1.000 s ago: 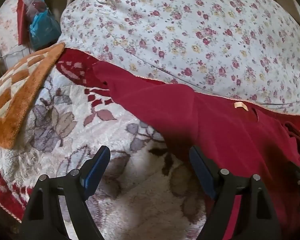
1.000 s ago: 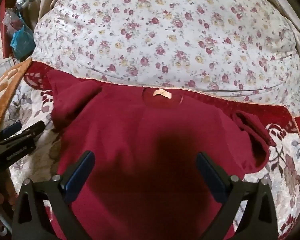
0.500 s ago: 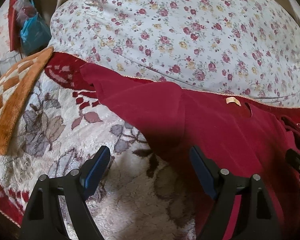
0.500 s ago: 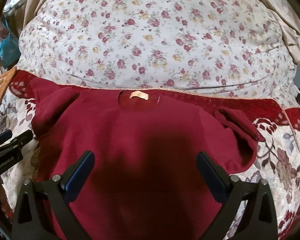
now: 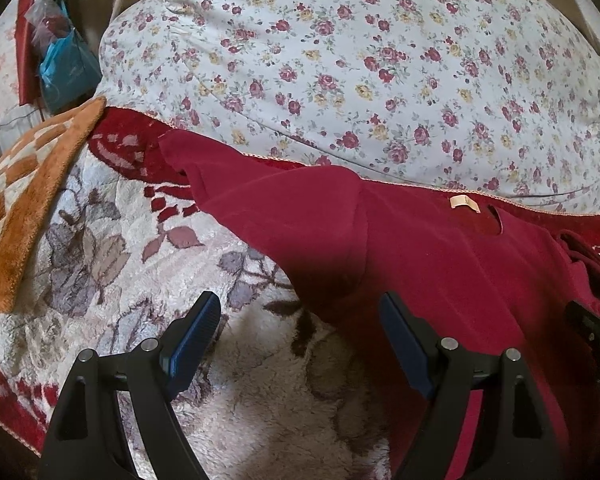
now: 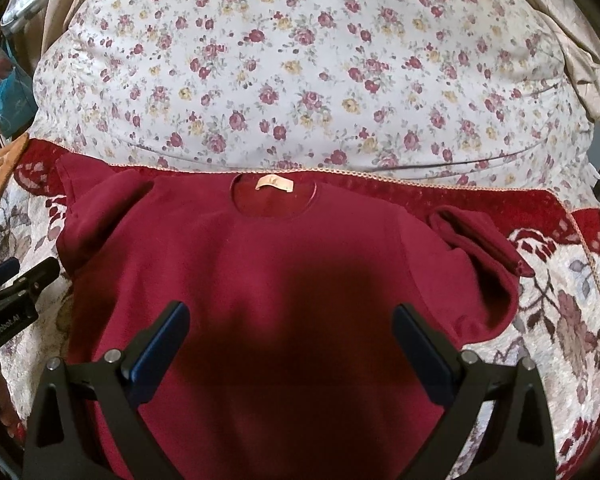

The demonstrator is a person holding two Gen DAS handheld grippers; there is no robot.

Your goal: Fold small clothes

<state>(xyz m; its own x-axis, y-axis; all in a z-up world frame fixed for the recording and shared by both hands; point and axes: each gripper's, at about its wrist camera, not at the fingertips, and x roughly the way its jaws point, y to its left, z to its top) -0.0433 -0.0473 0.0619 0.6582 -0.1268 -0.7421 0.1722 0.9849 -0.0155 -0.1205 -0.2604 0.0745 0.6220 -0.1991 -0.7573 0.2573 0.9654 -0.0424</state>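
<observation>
In the left wrist view, the left hand-held gripper (image 5: 300, 344) hangs wide open and empty over a floral rug (image 5: 112, 248), the dark red sweater (image 5: 420, 248) spread at centre right. In the right wrist view, the right hand-held gripper (image 6: 290, 344), jaws wide, hovers above the sweater's middle, below a flowered quilt (image 6: 300, 60).

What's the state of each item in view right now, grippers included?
Red sweater: lying flat on the blanket, neck label up, not yet folded.
Left sleeve: bunched at the shoulder.
Right sleeve: folded over on itself.
Left gripper: open, empty, over the blanket beside the sweater.
Right gripper: open, empty, over the sweater's body.
Flowered cushion: lying behind the sweater.
</observation>
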